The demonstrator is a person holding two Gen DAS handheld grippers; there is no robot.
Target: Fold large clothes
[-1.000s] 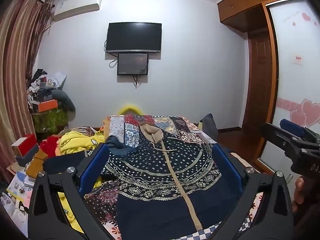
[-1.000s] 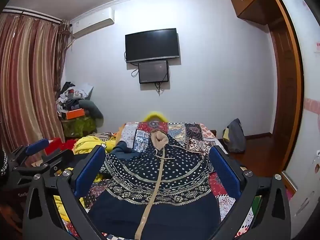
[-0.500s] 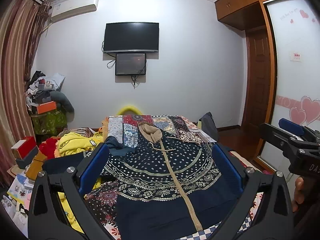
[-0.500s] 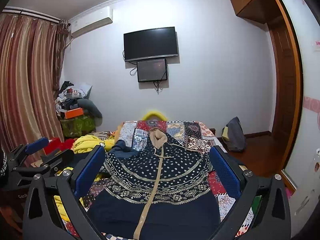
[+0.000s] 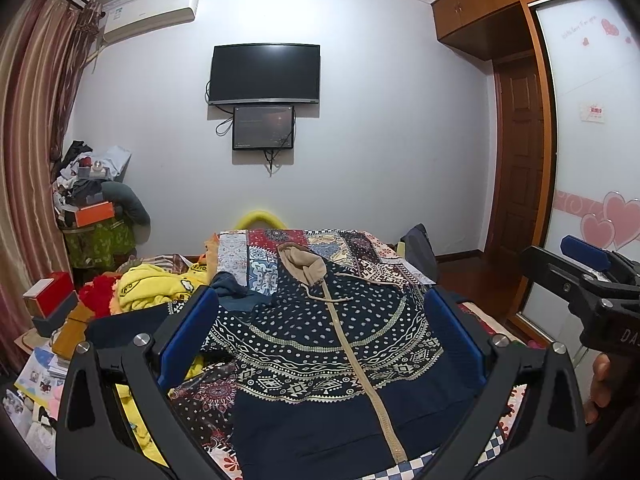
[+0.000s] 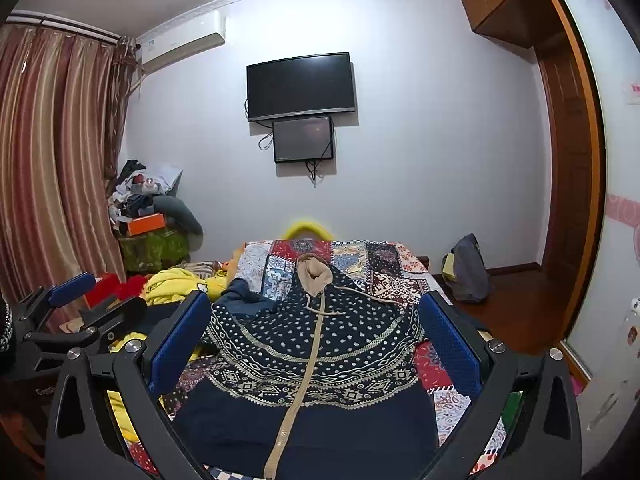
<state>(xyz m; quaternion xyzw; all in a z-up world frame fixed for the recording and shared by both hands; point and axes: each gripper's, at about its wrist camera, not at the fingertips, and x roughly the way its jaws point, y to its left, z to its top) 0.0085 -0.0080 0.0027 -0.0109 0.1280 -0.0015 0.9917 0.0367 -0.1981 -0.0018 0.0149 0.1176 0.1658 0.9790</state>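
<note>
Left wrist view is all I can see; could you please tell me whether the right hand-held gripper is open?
Observer: Yes. In its own view the right hand-held gripper is wide open and empty, with the hoodie lying flat on the bed ahead of it.
Operator: Thank you. My view cuts off the base of the grey bag; is it on the floor?
Observer: Yes, the grey bag stands upright on the wooden floor beside the bed.
</note>
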